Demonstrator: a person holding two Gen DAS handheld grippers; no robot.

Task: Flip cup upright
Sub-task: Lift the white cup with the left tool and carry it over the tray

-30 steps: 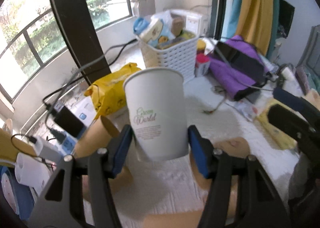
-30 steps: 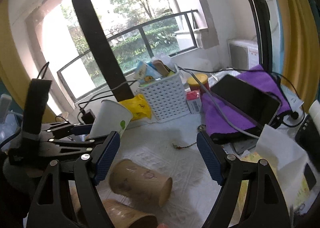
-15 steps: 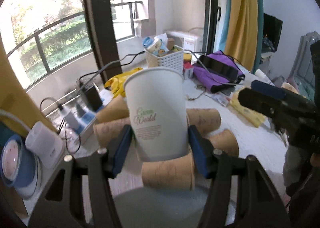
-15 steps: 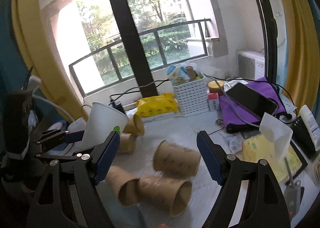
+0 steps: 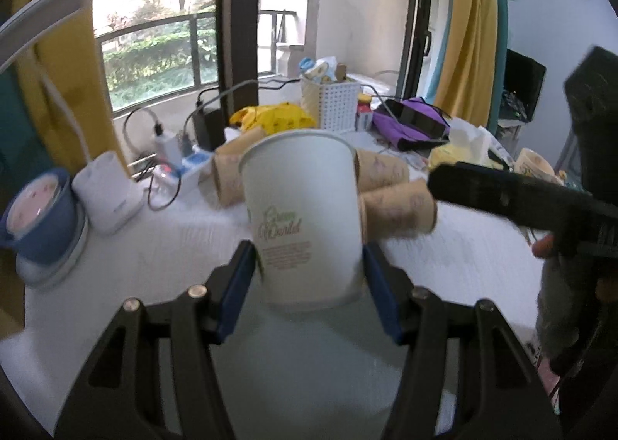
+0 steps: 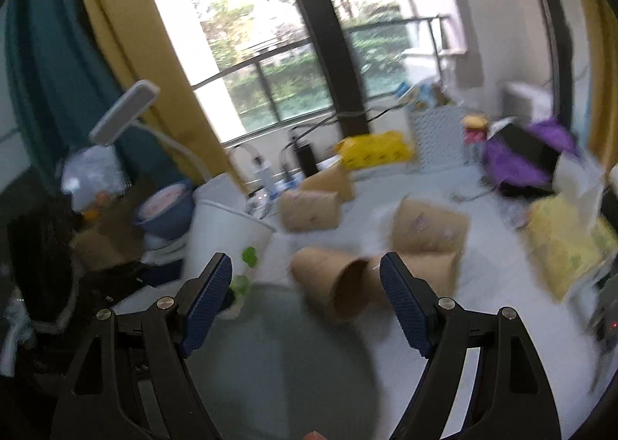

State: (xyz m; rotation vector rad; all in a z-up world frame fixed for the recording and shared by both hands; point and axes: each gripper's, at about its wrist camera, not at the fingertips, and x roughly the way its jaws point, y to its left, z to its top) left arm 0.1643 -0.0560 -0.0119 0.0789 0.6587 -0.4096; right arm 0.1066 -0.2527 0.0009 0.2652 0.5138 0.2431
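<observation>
Left wrist view: low over the white table (image 5: 162, 247), facing the window (image 5: 154, 15), white cup (image 5: 305, 216) close ahead. Right wrist view: further right, facing the same window (image 6: 278, 65), slightly blurred. Shared: white cup (image 6: 224, 239), brown cups (image 6: 332, 281), white basket (image 5: 334, 108), yellow bag (image 6: 374, 150).

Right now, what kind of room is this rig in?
Likely a lived-in home room by a balcony, not a lab: a balcony railing outside the window, yellow curtains, and a cluttered table with a white storage basket.
</observation>
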